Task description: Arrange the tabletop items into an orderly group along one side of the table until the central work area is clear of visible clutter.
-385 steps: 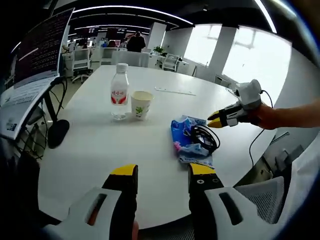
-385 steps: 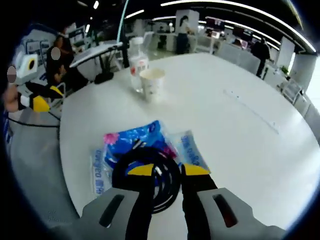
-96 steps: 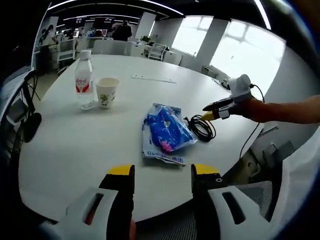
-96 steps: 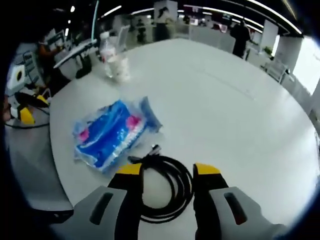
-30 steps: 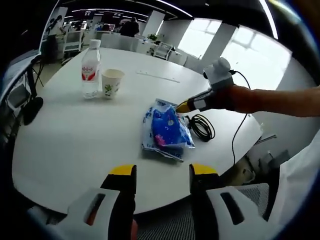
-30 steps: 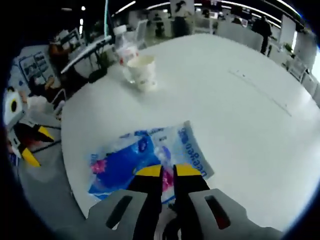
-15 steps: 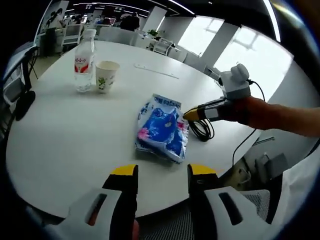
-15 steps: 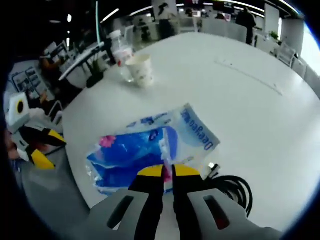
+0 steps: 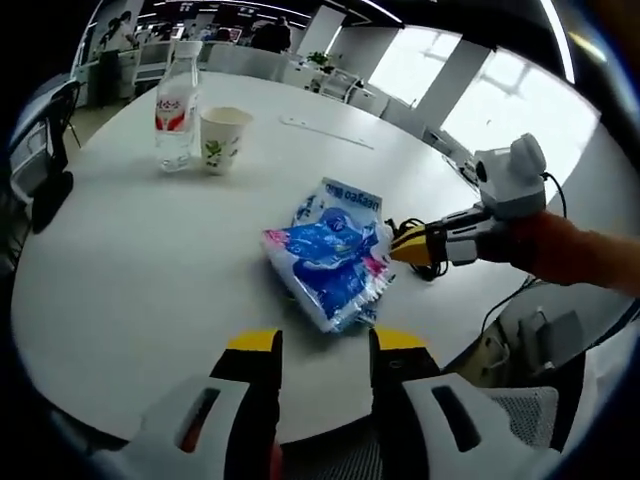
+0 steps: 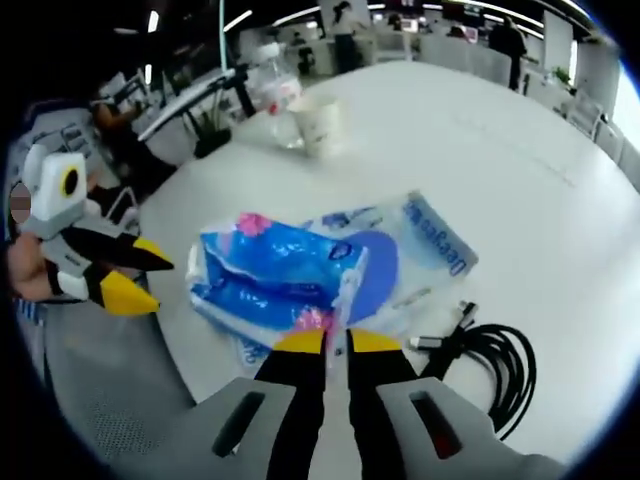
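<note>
A blue and white plastic packet (image 9: 325, 255) lies near the front of the round white table (image 9: 130, 250). My right gripper (image 10: 337, 342) is shut on the packet's (image 10: 290, 270) near edge, which bunches up between the jaws. In the left gripper view the right gripper (image 9: 398, 243) reaches in from the right and pinches that same edge. My left gripper (image 9: 325, 345) hangs open over the table's front edge, short of the packet, with nothing between its jaws; it also appears at the left (image 10: 135, 273). A coiled black cable (image 10: 500, 365) lies just right of the packet.
A water bottle (image 9: 175, 100) and a paper cup (image 9: 222, 140) stand together at the far left; in the right gripper view the bottle (image 10: 280, 92) and cup (image 10: 318, 122) are at the top. A thin strip (image 9: 325, 132) lies farther back. Office desks and chairs surround the table.
The right gripper, shut on the packet's edge, has pulled and turned the packet toward the table's front, away from the cable. The left gripper stays open.
</note>
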